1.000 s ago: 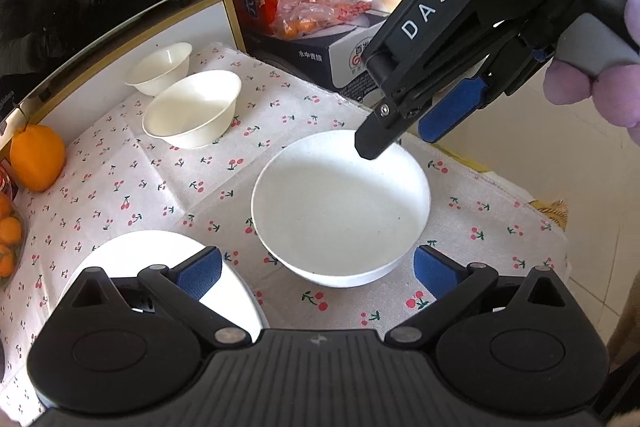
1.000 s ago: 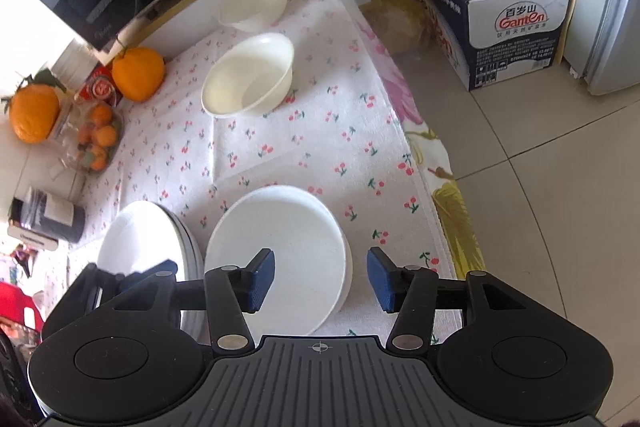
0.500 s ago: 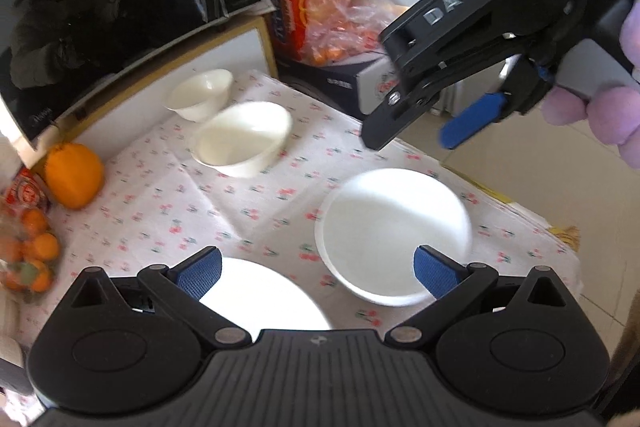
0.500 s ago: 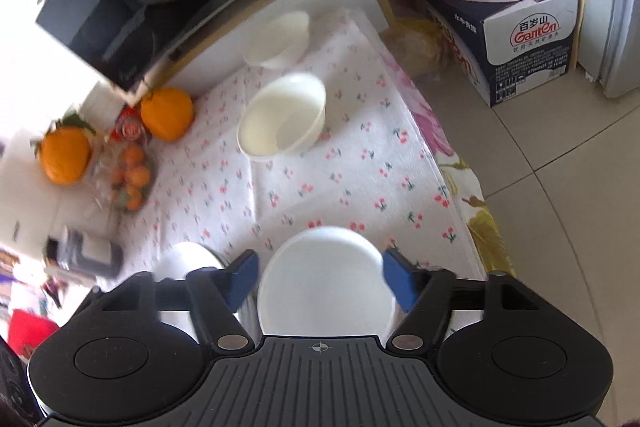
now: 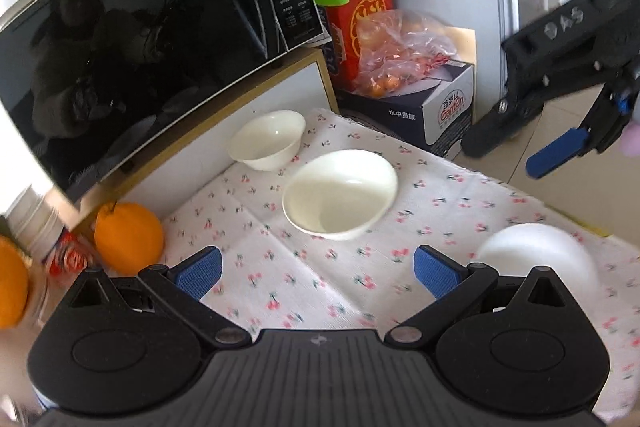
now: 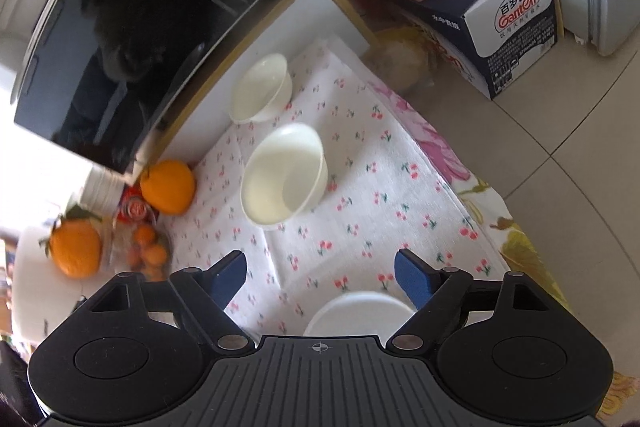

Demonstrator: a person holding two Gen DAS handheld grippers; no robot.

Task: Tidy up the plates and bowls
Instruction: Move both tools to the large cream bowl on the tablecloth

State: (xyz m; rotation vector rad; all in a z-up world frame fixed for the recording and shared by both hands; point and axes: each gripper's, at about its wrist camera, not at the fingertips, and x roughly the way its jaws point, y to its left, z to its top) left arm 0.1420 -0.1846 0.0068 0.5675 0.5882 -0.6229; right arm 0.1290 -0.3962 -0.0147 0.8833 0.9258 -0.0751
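On the cherry-print cloth [image 5: 304, 267] stand a small cream bowl [image 5: 268, 139] near the microwave and a medium cream bowl [image 5: 340, 195] in front of it. A white bowl [image 5: 536, 255] sits at the lower right. My left gripper [image 5: 316, 273] is open and empty, short of the medium bowl. My right gripper [image 5: 516, 151] hovers at the right, above the cloth's edge. In the right wrist view the right gripper [image 6: 320, 277] has its jaws opening with nothing between the pads. The white bowl [image 6: 360, 313] lies below it, and the medium bowl [image 6: 284, 175] and small bowl [image 6: 262, 89] lie ahead.
A black microwave [image 5: 140, 47] on a wooden shelf bounds the back left. Oranges [image 5: 128, 239] and a bag of small fruit [image 6: 148, 251] lie at the left. A cardboard box [image 5: 436, 107] with bagged fruit stands on the tiled floor [image 6: 580, 147] beyond the table's right edge.
The right gripper's jaws widened and drew back from the white bowl, which stays on the cloth. My left gripper swung from that bowl toward the cream bowls, and the plate stack left view.
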